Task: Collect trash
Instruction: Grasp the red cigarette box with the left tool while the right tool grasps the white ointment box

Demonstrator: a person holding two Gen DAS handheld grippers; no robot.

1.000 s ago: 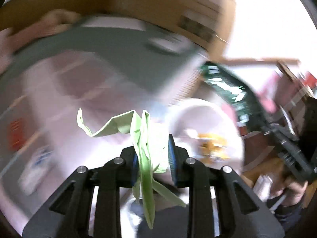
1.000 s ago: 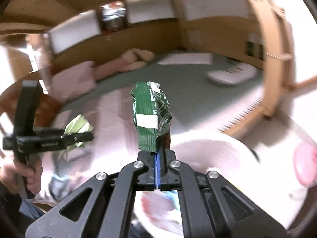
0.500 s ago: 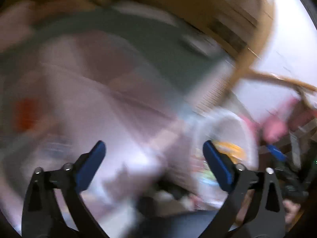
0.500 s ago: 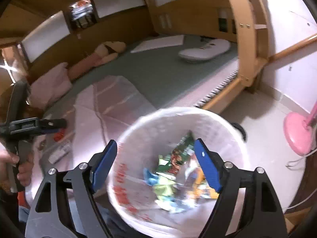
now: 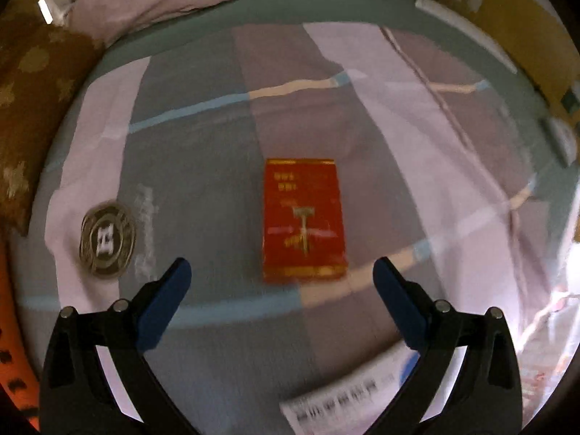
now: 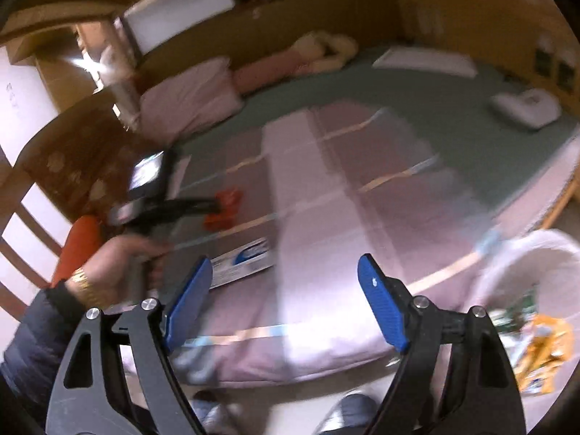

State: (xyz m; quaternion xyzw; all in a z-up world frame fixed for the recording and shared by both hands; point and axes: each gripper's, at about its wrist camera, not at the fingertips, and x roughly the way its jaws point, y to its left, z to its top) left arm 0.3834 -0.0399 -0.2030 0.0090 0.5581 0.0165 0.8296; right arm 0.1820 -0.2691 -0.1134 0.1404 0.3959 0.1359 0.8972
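Observation:
A flat red box [image 5: 302, 219] lies on the striped blanket, just ahead of my left gripper [image 5: 281, 264], whose jaws stand wide open and empty above it. Left of it sits a round foil wrapper [image 5: 108, 243], and a white printed carton [image 5: 344, 395] lies below the fingers. In the right wrist view my right gripper [image 6: 285, 262] is open and empty over the bed's near edge. A hand [image 6: 119, 264] holds the left gripper [image 6: 214, 206] by the red box [image 6: 224, 210], with the white carton [image 6: 243, 261] nearer. The white trash basket [image 6: 536, 253] stands at the right, with wrappers inside.
The striped blanket [image 5: 203, 181] covers a green mattress [image 6: 417, 87]. Pink pillows [image 6: 188, 98], a soft toy [image 6: 326, 45] and a white object [image 6: 525, 107] lie towards the far side. A brown patterned cushion [image 5: 32, 83] is at the left. A wooden frame [image 6: 558, 206] borders the bed.
Both grippers opened and let go: the pale green wrapper left the left one, the green packet dropped from the right into the basket. Both then swung from the basket to the bed.

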